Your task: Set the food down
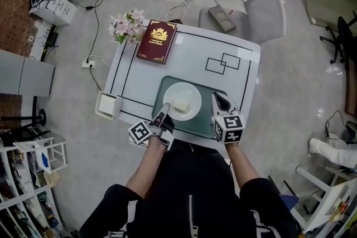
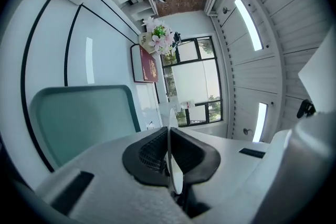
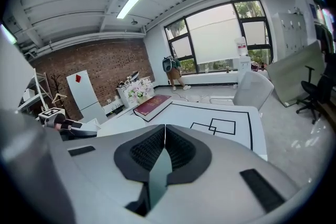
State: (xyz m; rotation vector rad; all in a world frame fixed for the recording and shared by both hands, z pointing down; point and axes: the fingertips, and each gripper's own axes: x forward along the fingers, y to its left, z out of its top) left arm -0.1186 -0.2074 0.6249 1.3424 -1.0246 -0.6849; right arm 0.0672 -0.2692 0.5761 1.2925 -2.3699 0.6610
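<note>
Head view: white plate (image 1: 190, 92) sits over the teal tray (image 1: 167, 85) at the near edge of the counter (image 1: 189, 53), w/ the food (image 1: 180, 104), a pale block, approx. at the plate's centre. Left claw (image 1: 165, 109) is at the plate's near-left rim; in the left gripper view the left claw (image 2: 169, 132) is closed on a thin white edge, i.e. the plate (image 2: 172, 157) rim, pads pressed to it on both sides. The tray (image 2: 84, 118) fills that view's left. Cannot tell whether the plate rests on the tray or is held just clear of it. Right claw (image 1: 220, 101) is at the tray's right side, just beside the plate; in the right gripper view the right claw (image 3: 164, 136) is clamped on a thin teal strip (the tray (image 3: 159, 176) edge, by colour). On the far-left part of the counter: a dark red book (image 1: 157, 41) w/ gold trim, pink-white flowers (image 1: 128, 26) touching its left. A small white square dish (image 1: 107, 105) is at the counter's left edge, near side. A grey chair (image 1: 251, 11) stands past the far-right corner.
</note>
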